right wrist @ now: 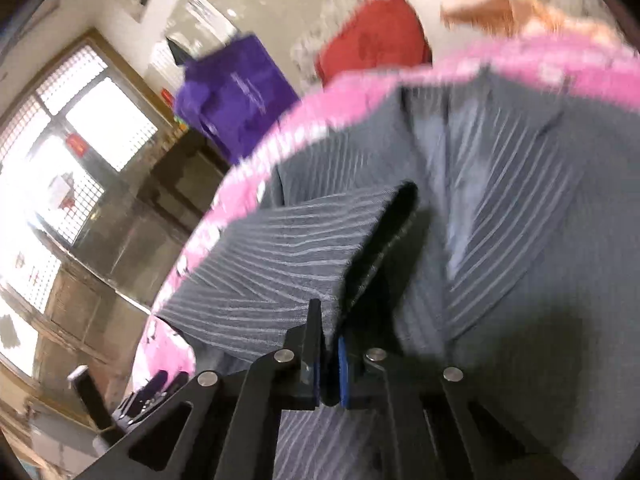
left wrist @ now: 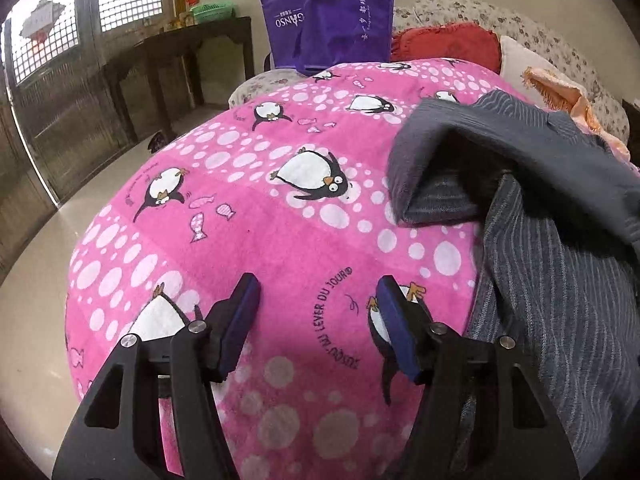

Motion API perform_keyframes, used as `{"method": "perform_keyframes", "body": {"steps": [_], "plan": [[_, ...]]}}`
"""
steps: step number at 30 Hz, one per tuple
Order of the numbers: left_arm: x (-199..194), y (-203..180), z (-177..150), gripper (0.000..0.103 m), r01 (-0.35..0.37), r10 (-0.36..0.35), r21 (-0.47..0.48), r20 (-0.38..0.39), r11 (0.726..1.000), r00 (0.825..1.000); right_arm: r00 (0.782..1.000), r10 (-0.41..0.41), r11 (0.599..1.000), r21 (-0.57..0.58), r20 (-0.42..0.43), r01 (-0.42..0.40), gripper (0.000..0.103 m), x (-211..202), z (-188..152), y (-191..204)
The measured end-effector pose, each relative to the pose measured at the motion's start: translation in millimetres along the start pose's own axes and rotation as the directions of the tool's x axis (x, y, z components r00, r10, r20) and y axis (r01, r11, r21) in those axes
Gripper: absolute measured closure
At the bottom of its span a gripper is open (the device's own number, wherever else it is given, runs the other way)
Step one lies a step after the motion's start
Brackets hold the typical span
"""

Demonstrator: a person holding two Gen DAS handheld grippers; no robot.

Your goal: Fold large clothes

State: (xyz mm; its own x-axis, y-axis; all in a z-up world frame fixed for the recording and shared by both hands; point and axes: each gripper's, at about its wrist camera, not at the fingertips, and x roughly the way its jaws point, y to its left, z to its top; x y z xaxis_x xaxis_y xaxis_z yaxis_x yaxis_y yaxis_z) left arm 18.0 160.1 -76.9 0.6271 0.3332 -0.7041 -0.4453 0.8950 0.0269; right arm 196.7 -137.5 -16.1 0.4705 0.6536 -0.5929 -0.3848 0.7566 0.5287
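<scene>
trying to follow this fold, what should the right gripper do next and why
Probably carry the pinched flap across the grey pinstriped garment and lay it down: the right gripper is shut on a raised fold, while the left gripper hangs open over the pink penguin blanket.

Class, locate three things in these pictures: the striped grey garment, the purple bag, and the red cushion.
striped grey garment [right wrist: 280,256]: right wrist view, on the lifted flap.
purple bag [left wrist: 328,20]: left wrist view, on its printed front.
red cushion [left wrist: 448,42]: left wrist view, on its middle.

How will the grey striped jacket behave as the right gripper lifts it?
Probably floppy: the jacket drapes from the shut right gripper and folds over itself. Likely heavyish, since the cloth looks thick. It may drag on the pink blanket.
</scene>
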Motion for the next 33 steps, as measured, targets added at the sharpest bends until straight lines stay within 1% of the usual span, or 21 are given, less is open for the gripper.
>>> {"method": "perform_keyframes", "body": {"steps": [1, 4, 7, 9, 10, 12, 15, 17, 18, 19, 20, 21, 22, 23, 24, 25, 27, 28, 29, 31, 33], "plan": [[0.7, 1.0, 0.6, 0.041, 0.0, 0.0, 0.001, 0.0, 1.0, 1.0, 1.0, -0.012, 1.0, -0.01, 0.014, 0.012, 0.098, -12.4, 2.6, -2.6], [1.5, 1.2, 1.8, 0.041, -0.002, 0.002, 0.002, 0.0, 1.0, 1.0, 0.994, -0.109, 0.994, -0.01, 0.013, 0.109, 0.098, -54.7, 10.6, -28.9], [2.2, 0.2, 2.0, 0.041, -0.003, 0.003, 0.002, -0.001, 1.0, 1.0, 0.973, -0.229, 0.973, 0.021, -0.017, 0.23, 0.098, -86.3, 9.8, -72.5], [3.0, 0.0, 2.3, 0.041, -0.003, 0.003, 0.003, -0.002, 1.0, 1.0, 0.957, -0.286, 0.956, 0.049, -0.038, 0.288, 0.098, -102.5, 6.1, -100.6], [3.2, -0.2, 2.3, 0.041, -0.004, 0.004, 0.004, -0.003, 1.0, 1.0, 0.95, -0.308, 0.949, 0.054, -0.045, 0.31, 0.098, -108.1, 4.0, -111.7], [3.8, -1.2, 2.4, 0.039, -0.009, 0.009, 0.01, -0.005, 1.0, 1.0, 0.947, -0.314, 0.945, 0.071, -0.068, 0.318, 0.098, -109.0, 0.0, -127.4], [4.6, -2.8, 4.3, 0.037, -0.012, 0.012, 0.02, -0.018, 1.0, 1.0, 0.941, -0.329, 0.941, 0.051, -0.083, 0.334, 0.098, -101.9, -5.2, -133.4], [3.5, -1.2, 10.5, 0.037, 0.001, 0.0, 0.017, -0.037, 1.0, 0.999, 0.932, -0.346, 0.933, 0.066, -0.11, 0.355, 0.097, -98.9, -6.9, -135.4], [0.5, 0.3, 17.0, 0.037, 0.008, -0.008, 0.007, -0.042, 1.0, 0.999, 0.932, -0.346, 0.932, 0.075, -0.106, 0.354, 0.094, -101.6, -6.8, -135.0], [-5.5, 1.3, 25.0, 0.037, 0.012, -0.012, -0.009, -0.025, 1.0, 1.0, 0.931, -0.355, 0.929, 0.075, -0.086, 0.362, 0.09, -108.1, -5.6, -131.7], [-13.4, 0.8, 34.1, 0.037, 0.02, -0.02, -0.017, 0.007, 1.0, 1.0, 0.924, -0.378, 0.922, 0.066, -0.051, 0.381, 0.081, -117.0, -4.5, -127.7], [-24.7, -3.7, 47.7, 0.037, 0.038, -0.037, -0.015, 0.061, 0.999, 0.997, 0.914, -0.405, 0.913, 0.056, -0.017, 0.405, 0.074, -123.8, -1.7, -122.5], [-30.5, -8.6, 57.1, 0.037, 0.055, -0.054, -0.007, 0.088, 0.998, 0.995, 0.905, -0.425, 0.905, 0.045, 0.025, 0.424, 0.065, -136.8, -3.4, -116.8], [-35.0, -16.6, 68.7, 0.037, 0.09, -0.09, 0.007, 0.11, 0.996, 0.99, 0.896, -0.436, 0.9, 0.036, 0.086, 0.434, 0.064, -147.8, -1.8, -111.0], [-36.3, -28.1, 82.0, 0.037, 0.141, -0.143, 0.025, 0.118, 0.99, 0.983, 0.89, -0.432, 0.901, 0.029, 0.147, 0.433, 0.064, -156.4, -0.4, -104.8], [-34.2, -40.3, 93.7, 0.037, 0.191, -0.195, 0.043, 0.115, 0.981, 0.974, 0.89, -0.421, 0.905, 0.018, 0.176, 0.425, 0.064, -159.8, 1.0, -99.9], [-18.1, -73.0, 113.6, 0.037, 0.28, -0.287, 0.093, 0.067, 0.955, 0.956, 0.895, -0.404, 0.908, -0.036, 0.19, 0.417, 0.07, -152.4, 6.8, -86.2], [-5.3, -88.5, 120.2, 0.04, 0.309, -0.313, 0.101, 0.034, 0.946, 0.949, 0.896, -0.408, 0.902, -0.072, 0.177, 0.425, 0.077, -140.0, 9.9, -79.5], [6.6, -102.0, 124.4, 0.053, 0.308, -0.311, 0.103, 0.008, 0.946, 0.95, 0.895, -0.417, 0.896, -0.094, 0.16, 0.435, 0.079, -126.9, 12.4, -75.8], [29.8, -131.4, 127.2, 0.055, 0.27, -0.271, 0.142, -0.009, 0.952, 0.962, 0.892, -0.429, 0.891, -0.097, 0.145, 0.444, 0.08, -106.7, 16.0, -75.5], [47.5, -144.0, 123.2, 0.055, 0.238, -0.239, 0.161, -0.014, 0.958, 0.971, 0.869, -0.469, 0.873, -0.068, 0.157, 0.483, 0.08, -91.2, 16.5, -83.4]]}}
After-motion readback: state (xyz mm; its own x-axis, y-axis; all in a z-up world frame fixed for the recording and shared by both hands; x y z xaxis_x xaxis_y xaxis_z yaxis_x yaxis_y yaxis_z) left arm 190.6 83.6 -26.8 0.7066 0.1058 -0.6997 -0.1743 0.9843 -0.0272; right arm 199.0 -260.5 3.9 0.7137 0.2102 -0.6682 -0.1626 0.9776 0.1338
